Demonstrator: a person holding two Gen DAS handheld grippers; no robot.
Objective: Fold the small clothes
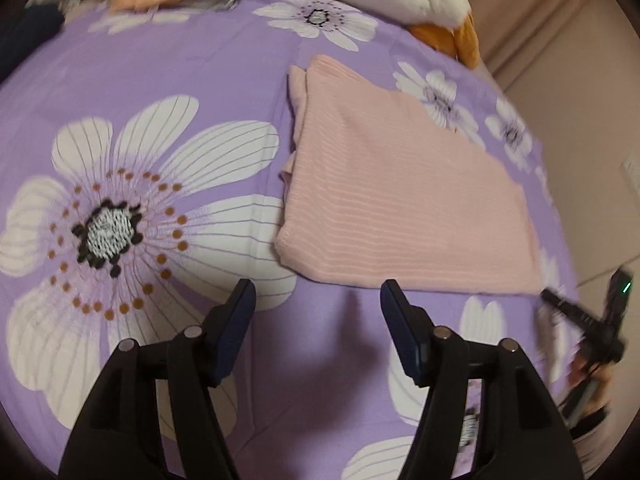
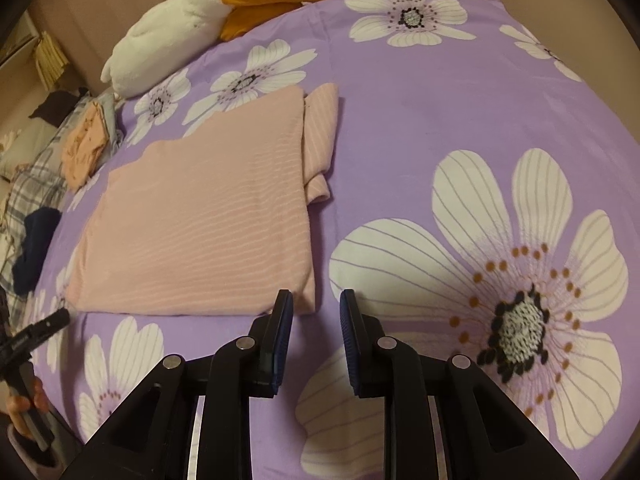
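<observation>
The pink garment (image 1: 404,200) lies folded flat mid-bed, sleeve layers peeking out. Both the left hand-held gripper (image 1: 316,300) and right hand-held gripper (image 2: 316,308) hang apart, empty. Next, pinch both near corners evenly, fold away.

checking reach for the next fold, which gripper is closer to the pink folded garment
Right. The right gripper has its fingers at the pink garment's near corner; the left gripper hangs short of its near edge, nothing between its fingers.
</observation>
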